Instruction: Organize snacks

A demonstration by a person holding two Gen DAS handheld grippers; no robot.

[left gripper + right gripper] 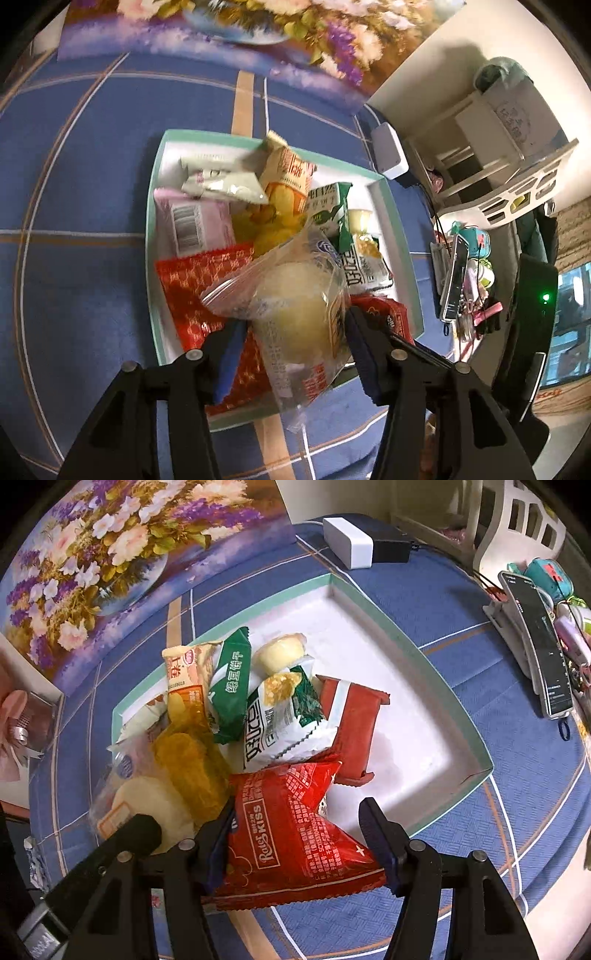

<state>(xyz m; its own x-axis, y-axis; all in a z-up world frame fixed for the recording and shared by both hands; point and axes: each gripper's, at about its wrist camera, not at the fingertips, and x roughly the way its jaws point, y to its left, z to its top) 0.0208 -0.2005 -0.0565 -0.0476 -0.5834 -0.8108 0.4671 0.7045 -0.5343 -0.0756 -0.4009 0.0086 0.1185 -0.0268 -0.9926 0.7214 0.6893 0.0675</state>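
Left tongs (295,347) pinch clear bun pack (295,317) over tray (397,221); right tongs (299,834) straddle red pack (295,834), grip unclear. Risk: slippery packs drop outside tray rim.

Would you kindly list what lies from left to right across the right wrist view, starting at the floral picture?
Floral picture → orange snack packet → green biscuit packet → dark red wrapped bar → black phone on stand.

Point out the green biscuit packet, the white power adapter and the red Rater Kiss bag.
green biscuit packet (232,686), right wrist view, middle of its printed face
white power adapter (349,546), right wrist view, top face
red Rater Kiss bag (295,834), right wrist view, centre of its front
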